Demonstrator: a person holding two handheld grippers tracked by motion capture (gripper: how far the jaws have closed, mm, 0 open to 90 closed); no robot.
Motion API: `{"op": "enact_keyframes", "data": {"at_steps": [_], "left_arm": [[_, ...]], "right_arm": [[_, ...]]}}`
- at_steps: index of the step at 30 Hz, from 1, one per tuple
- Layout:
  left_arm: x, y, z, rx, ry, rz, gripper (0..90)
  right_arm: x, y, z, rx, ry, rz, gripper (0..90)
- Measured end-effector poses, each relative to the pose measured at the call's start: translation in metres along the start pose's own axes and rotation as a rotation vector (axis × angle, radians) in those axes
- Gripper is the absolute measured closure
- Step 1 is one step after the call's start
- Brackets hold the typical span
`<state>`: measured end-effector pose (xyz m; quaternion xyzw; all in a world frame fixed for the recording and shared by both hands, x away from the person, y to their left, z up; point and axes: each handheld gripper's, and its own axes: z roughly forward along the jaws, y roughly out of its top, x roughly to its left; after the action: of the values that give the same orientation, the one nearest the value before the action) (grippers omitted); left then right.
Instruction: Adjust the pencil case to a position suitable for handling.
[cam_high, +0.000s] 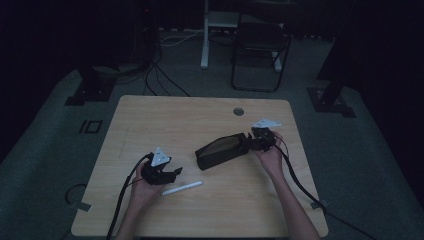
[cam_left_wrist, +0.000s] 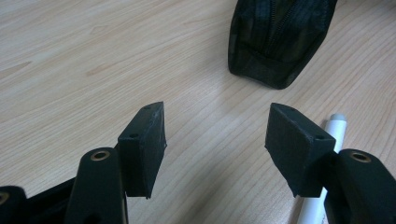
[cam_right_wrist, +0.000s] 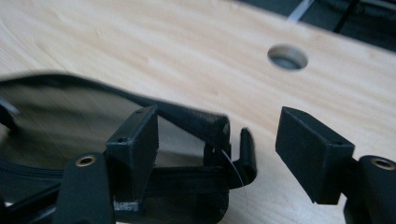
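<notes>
High view: our right fingers (cam_high: 248, 140), parted, straddled the open pencil pouch's (cam_high: 220, 151) end; left fingers (cam_high: 176, 172), apart and empty, hovered beside the unpacked white marker (cam_high: 182, 188).

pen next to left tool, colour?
White; the pen lies on the table, showing best in the high view.

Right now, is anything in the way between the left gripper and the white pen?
Nothing visible is. The left gripper has open jaws over bare table, and the white pen lies right beside one jaw. The black pouch sits farther off, not between them.
</notes>
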<state>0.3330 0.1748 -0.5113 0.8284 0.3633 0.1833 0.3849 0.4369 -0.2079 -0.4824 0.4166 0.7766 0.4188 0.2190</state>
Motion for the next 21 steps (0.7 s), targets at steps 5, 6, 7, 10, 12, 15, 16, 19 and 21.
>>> {"op": "enact_keyframes", "data": {"at_steps": [5, 6, 7, 10, 12, 15, 16, 19, 21], "left_arm": [[0.0, -0.001, -0.002, -0.001, -0.007, 0.006, 38.7], [0.0, -0.001, -0.003, 0.0, -0.01, 0.007, 38.7], [0.0, -0.001, -0.003, 0.001, -0.013, 0.008, 38.7], [-0.001, -0.001, -0.004, 0.005, -0.025, 0.018, 38.7], [-0.002, -0.002, -0.005, 0.008, -0.033, 0.029, 38.7], [-0.004, -0.002, -0.006, 0.018, -0.042, 0.027, 38.7], [-0.005, -0.002, -0.007, 0.019, -0.044, 0.029, 38.8], [-0.006, -0.003, -0.009, 0.022, -0.05, 0.04, 38.7], [-0.007, -0.004, -0.01, 0.02, -0.053, 0.051, 38.7]], "right_arm": [[0.006, 0.005, -0.025, -0.054, 0.021, -0.016, 28.5], [0.008, 0.003, -0.029, -0.052, 0.02, -0.022, 28.4], [0.009, 0.0, -0.033, -0.05, 0.02, -0.027, 28.5], [0.01, -0.012, -0.041, -0.042, 0.018, -0.023, 28.4], [0.01, -0.023, -0.046, -0.034, 0.015, -0.017, 28.4], [0.009, -0.04, -0.05, -0.007, 0.009, -0.014, 28.4], [0.009, -0.046, -0.051, 0.007, 0.005, -0.015, 28.3], [0.008, -0.062, -0.053, 0.039, -0.004, -0.014, 28.2], [0.007, -0.072, -0.053, 0.056, -0.006, -0.009, 28.2]]}}
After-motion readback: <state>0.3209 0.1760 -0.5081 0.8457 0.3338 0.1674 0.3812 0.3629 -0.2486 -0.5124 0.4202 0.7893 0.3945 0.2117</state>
